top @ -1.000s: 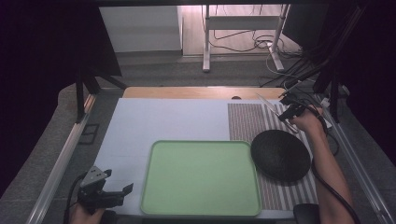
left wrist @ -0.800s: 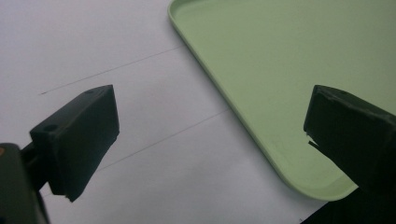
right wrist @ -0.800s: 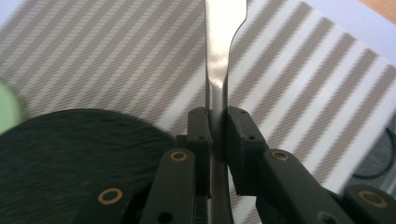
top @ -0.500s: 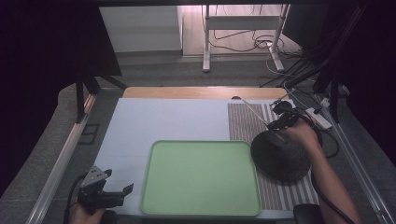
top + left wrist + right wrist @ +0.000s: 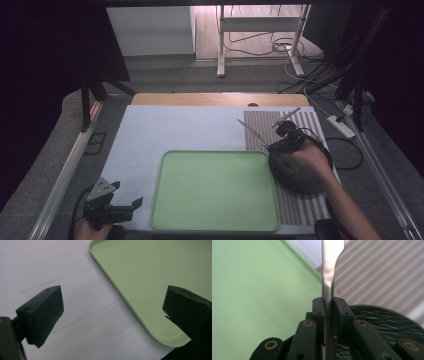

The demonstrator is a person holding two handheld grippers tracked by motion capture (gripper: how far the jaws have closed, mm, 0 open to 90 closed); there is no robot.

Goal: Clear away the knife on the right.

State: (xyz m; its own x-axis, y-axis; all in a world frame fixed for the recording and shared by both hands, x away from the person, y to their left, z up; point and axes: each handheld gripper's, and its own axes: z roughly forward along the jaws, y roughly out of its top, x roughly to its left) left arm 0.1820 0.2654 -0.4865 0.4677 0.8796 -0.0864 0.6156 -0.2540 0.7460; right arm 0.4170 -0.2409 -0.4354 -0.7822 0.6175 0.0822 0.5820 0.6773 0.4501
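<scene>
Right hand-held gripper [image 5: 328, 302]: jaws closed tight on the handle of a slim, flat stainless-steel table knife [image 5: 329, 270]. Seen from above, the knife [image 5: 252, 133] is off the worktop, its blade slanting up and away toward the far left, above the near left part of the brown-and-white striped placemat [image 5: 300, 125] and just beyond the far right corner of the tray. The gripper [image 5: 286, 141] and the person's hand sit over the round, dark woven mat [image 5: 300, 180].

Left hand-held gripper [image 5: 112, 312]: jaws spread wide, nothing between them, poised over the pale grey worktop [image 5: 50, 265] at the near left corner of the rectangular pale-green plastic tray [image 5: 150, 277]. The tray [image 5: 215, 190] lies in the centre of the worktop.
</scene>
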